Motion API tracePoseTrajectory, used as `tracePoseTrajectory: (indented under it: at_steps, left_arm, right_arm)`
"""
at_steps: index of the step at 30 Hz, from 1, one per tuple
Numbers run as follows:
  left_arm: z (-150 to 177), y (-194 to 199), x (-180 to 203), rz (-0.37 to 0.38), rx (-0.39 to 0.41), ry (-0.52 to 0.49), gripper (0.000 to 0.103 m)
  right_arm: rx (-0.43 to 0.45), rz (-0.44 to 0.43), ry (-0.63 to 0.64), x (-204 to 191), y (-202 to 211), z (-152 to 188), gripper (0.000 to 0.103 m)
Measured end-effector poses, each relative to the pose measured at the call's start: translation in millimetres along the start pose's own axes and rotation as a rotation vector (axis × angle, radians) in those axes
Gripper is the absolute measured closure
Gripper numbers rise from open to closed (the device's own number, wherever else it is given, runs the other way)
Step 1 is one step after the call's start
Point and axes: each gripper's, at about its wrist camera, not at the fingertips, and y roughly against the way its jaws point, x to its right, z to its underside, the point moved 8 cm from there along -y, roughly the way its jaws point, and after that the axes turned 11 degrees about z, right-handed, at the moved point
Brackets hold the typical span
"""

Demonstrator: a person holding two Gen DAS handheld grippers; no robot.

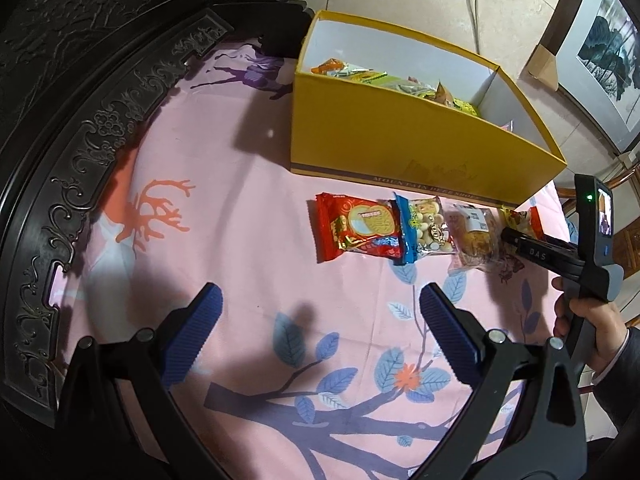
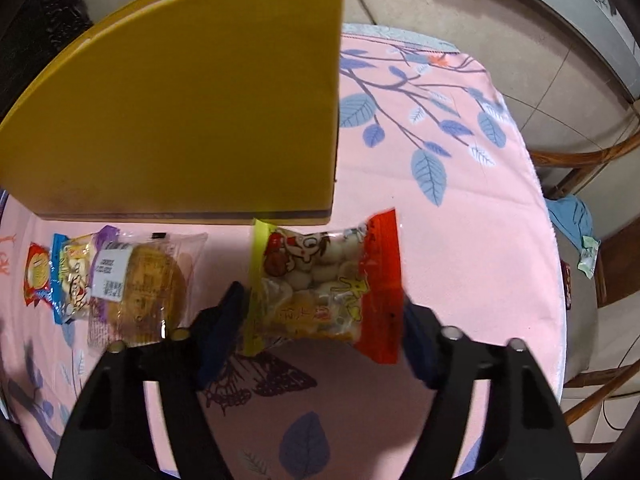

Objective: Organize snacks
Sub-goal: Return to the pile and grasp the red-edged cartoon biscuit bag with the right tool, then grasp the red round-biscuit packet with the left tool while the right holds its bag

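A yellow box (image 1: 400, 148) holding several snack packets stands on the pink tablecloth; it also shows in the right wrist view (image 2: 180, 120). In front of it lie a red biscuit packet (image 1: 356, 232), a blue-edged packet of round snacks (image 1: 424, 230) and a clear-wrapped cake (image 1: 476, 240). My left gripper (image 1: 320, 312) is open and empty, above the cloth short of the row. My right gripper (image 2: 320, 316) straddles a red-and-yellow snack packet (image 2: 324, 284), its fingers (image 2: 228, 312) at both packet edges, with the packet lying on the cloth.
A dark carved wooden headboard (image 1: 100, 120) curves along the left. The cloth edge (image 2: 548, 240) drops off at right, with wooden chairs (image 2: 600, 152) and a blue cloth (image 2: 572, 216) beyond. Tiled floor lies behind the box.
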Motion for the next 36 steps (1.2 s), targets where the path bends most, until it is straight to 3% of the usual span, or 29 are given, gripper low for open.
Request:
tracePoseTrajectory:
  at_steps: [5,9,12,19,30,36]
  left_arm:
    - [-7,-4,10,0.003,0.016,-0.056,0.002]
    - [-23,-15,16,-0.042,0.065,-0.232,0.002]
    - [-31,-31,22,-0.018,0.057,-0.371,0.002]
    - [-31,-76,51,0.159,-0.05,-0.582,0.002]
    - [-34,-125,56,0.138,-0.192,-0.812,0.002]
    - [-27,-132,48,0.173,-0.279,-0.79,0.003]
  right_arm:
    - [-0.018,-0.048,-0.065,11,11,15,0.062]
    - [-0.054,-0.099,-0.114,20,20,39,0.062]
    - [-0.079,-0.154,-0.113,18,29,60,0.062]
    - [-0.103,-0.216,-0.138,12,42,81,0.061]
    - [-0.097,-0.262,-0.17,15,39,77,0.058]
    - [-0.085,-0.284,-0.189,16,41,80,0.058]
